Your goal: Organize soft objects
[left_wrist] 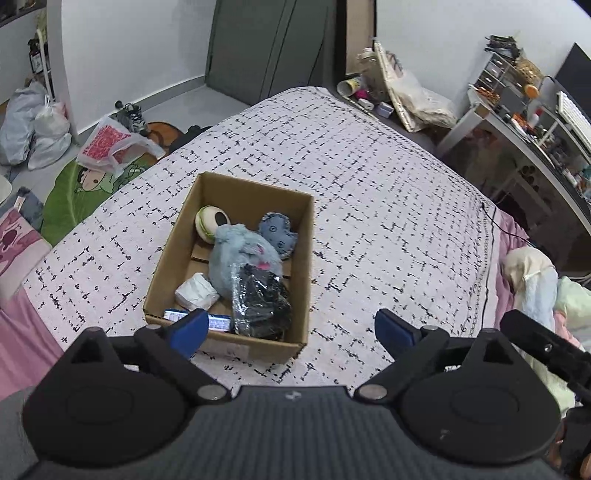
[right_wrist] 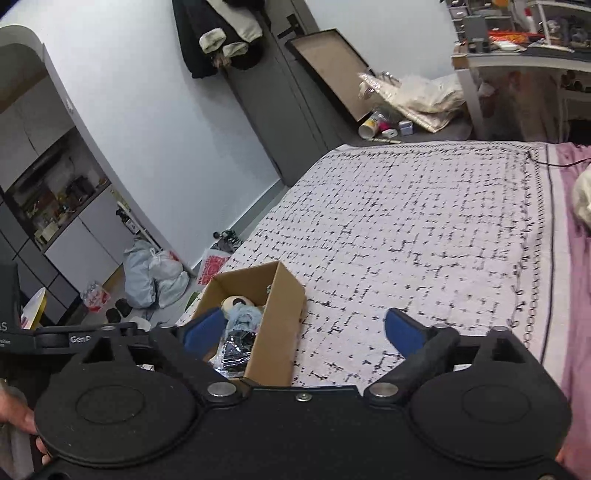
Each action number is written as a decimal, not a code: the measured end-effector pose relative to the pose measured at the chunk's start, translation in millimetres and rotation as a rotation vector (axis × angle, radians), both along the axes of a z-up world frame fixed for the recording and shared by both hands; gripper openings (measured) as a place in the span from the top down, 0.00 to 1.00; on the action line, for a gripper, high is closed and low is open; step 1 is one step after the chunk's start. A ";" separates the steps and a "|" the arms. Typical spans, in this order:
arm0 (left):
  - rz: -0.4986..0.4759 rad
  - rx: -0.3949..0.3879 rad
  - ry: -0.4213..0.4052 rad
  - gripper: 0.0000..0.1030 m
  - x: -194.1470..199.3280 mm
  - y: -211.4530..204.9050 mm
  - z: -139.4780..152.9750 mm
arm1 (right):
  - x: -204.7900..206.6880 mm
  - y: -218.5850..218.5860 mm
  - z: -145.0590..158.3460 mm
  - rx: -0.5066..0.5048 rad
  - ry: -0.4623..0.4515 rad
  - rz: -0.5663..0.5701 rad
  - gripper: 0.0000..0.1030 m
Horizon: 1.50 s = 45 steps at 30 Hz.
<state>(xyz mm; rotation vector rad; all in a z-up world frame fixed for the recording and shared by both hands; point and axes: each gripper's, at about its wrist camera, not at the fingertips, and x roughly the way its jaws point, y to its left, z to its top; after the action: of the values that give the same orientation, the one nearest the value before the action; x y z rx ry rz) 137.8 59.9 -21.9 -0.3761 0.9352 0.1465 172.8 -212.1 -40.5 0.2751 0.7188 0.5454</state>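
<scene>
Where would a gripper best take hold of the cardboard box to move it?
Pinch the cardboard box by its right long wall, coming from above. That rim stands upright and bare, with open bedspread outside; the black plastic-wrapped bundle crowds the inside near the front, so grip farther back.

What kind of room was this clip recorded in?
Most likely a lived-in bedroom: a bed under a black-and-white patterned cover fills the view, a cluttered desk stands beside it, and a dark coat hangs on the door. A cardboard box of soft toys sits on the bed.
</scene>
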 end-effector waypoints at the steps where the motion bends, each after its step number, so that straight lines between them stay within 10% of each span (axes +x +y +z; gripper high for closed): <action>1: -0.003 0.005 -0.007 0.06 -2.7 -1.6 1.9 | -2.3 -3.4 0.7 0.001 -0.004 -0.004 0.05; 45: -0.132 0.107 -0.200 0.01 -108.3 -36.4 78.7 | -109.8 -51.5 65.3 -0.071 -0.013 -0.126 0.00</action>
<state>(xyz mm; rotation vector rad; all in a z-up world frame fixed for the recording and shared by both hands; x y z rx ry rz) 29.5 23.5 56.8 -0.2251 0.7488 0.0370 63.0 -263.6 24.8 0.2483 0.7016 0.4004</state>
